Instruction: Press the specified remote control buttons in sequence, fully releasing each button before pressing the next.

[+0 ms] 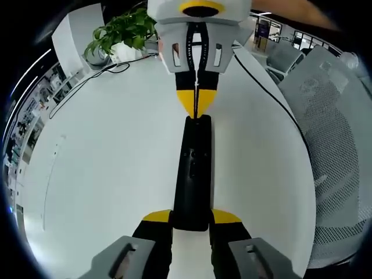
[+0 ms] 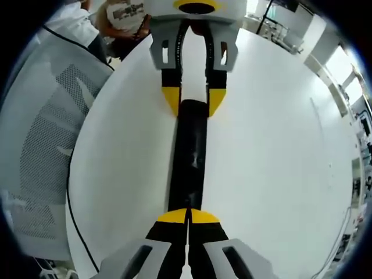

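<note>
— Where's the remote right now?

— The black remote (image 1: 193,174) lies flat on the white table (image 1: 104,163), stretched lengthwise between my two tools. In the left gripper view its near end sits between my left tool's (image 1: 192,218) yellow-tipped jaws, one on each side of it, so that tool is clenched on the remote's end. In the right gripper view I see the same grip from the far side, with the left tool (image 2: 192,102) straddling the remote (image 2: 189,157) at the top.

— And your right tool?

— Its jaws are pressed together, yellow tips meeting with just a thin seam between them. In the right gripper view the right tool (image 2: 188,216) rests at the near end of the remote, tips touching or just over that end; I can't tell whether they bear down on a button. From the left gripper view the right tool (image 1: 196,100) comes down from the top, its clenched point meeting the remote's far end.

— Anything else around?

— A potted green plant (image 1: 119,32) stands at the table's far edge, a black cable (image 1: 87,78) trails across the tabletop near it, and a grey mesh chair (image 1: 331,139) stands beside the table. Another black cable (image 1: 267,87) runs along the table's edge by the chair
</note>
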Available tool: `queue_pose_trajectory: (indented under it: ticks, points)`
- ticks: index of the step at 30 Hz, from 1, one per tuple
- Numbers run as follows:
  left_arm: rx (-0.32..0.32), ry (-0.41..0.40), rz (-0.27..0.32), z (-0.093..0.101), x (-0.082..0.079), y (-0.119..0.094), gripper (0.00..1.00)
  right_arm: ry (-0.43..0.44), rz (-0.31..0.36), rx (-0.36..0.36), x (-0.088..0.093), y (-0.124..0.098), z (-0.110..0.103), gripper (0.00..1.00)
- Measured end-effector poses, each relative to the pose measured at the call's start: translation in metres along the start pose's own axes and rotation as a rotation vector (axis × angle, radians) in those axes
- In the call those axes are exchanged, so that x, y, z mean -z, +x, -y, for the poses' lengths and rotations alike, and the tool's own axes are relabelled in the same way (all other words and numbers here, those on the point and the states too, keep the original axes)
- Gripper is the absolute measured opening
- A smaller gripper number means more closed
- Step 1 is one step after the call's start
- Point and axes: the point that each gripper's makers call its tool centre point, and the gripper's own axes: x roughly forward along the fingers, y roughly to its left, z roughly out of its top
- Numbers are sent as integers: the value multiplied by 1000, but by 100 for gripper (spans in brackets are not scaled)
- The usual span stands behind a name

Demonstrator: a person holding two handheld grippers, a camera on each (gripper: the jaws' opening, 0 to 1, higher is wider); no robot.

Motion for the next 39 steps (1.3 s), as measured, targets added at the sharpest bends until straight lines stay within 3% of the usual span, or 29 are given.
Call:
queue_pose_trajectory:
  ticks: [5, 11, 16, 24, 31, 39]
  points:
    - [1, -2, -1, 0, 0, 0, 23, -59, -73, 2, 0, 2, 0, 0]
    - [2, -3, -1, 0, 0, 0, 23, -35, -60, -8, 2, 1, 2, 0]
    - [6, -8, 0, -1, 0, 0, 23, -51, -85, -14, 1, 2, 2, 0]
    - [2, -5, -4, -1, 0, 0, 23, -49, -72, -5, 3, 1, 4, 0]
    - [-2, 4, -18, 0, 0, 0, 23, 15, 22, 3, 2, -2, 3, 0]
    - [-6, 15, -20, 0, -1, 0, 23, -2, 24, 18, -4, -2, 1, 0]
